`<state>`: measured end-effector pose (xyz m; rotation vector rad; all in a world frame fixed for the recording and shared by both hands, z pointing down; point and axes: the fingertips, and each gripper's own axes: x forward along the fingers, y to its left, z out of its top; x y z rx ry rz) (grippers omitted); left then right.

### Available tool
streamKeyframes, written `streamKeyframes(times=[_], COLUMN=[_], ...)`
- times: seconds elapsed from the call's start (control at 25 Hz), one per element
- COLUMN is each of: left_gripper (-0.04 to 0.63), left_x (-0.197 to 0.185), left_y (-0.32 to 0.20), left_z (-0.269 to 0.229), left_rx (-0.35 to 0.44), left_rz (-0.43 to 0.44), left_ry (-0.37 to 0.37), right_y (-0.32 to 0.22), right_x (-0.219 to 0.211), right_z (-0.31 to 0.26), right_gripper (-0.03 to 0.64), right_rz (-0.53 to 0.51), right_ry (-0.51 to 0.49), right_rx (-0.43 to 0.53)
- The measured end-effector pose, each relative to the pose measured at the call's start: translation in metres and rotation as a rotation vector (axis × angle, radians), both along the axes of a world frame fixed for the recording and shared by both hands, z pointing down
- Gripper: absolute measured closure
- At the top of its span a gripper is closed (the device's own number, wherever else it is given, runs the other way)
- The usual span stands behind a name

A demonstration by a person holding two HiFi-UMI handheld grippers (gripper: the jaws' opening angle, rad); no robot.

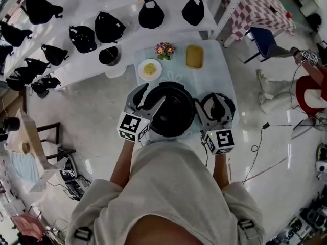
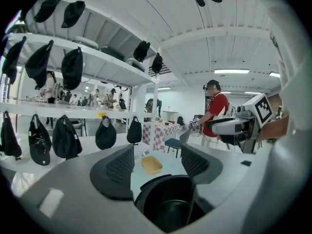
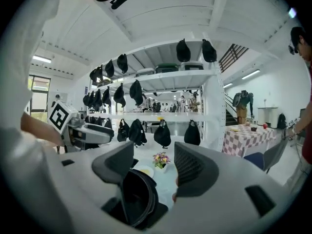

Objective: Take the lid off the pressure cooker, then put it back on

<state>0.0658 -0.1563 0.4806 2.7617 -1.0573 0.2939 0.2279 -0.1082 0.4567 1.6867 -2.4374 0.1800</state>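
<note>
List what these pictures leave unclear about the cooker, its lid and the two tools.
Whether the right tool grips the lid: in the right gripper view the tool's body hides any contact; in the head view the tool covers it.
Inside of the cooker: dark in head and left gripper views.
The food on the plate: too small in the head view.

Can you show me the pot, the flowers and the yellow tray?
pot [image 1: 176,112], head view, its dark inside.
flowers [image 1: 164,49], head view, the blossoms.
yellow tray [image 1: 194,56], head view, its middle.
</note>
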Motion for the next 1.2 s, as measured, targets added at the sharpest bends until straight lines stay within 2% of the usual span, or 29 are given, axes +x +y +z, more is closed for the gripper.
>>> streamKeyframes(times=[0.32, 0.52, 0.84, 1.2], left_gripper=[0.299, 0.299, 0.299, 0.299], left_x=[-0.073, -0.084, -0.051, 0.028], left_y=[-0.005, -0.007, -0.008, -0.005], left_z=[-0.002, -0.004, 0.000, 0.001], left_rx=[0.010, 0.016, 0.006, -0.002], left_rz=[-0.163, -0.181, -0.090, 0.096], left_ry=[-0.001, 0.005, 0.018, 0.036], right_y=[-0.022, -0.026, -0.015, 0.018], right_x=[-0.060, -0.075, -0.047, 0.022], right_z=[-0.008, -0.005, 0.000, 0.006], right_gripper=[0.359, 0.357, 0.357, 0.357], right_rz=[-0.130, -0.150, -0.065, 0.120], right_ry=[-0.010, -0.008, 0.012, 0.026], right_rx=[0.030, 0.026, 0.005, -0.029])
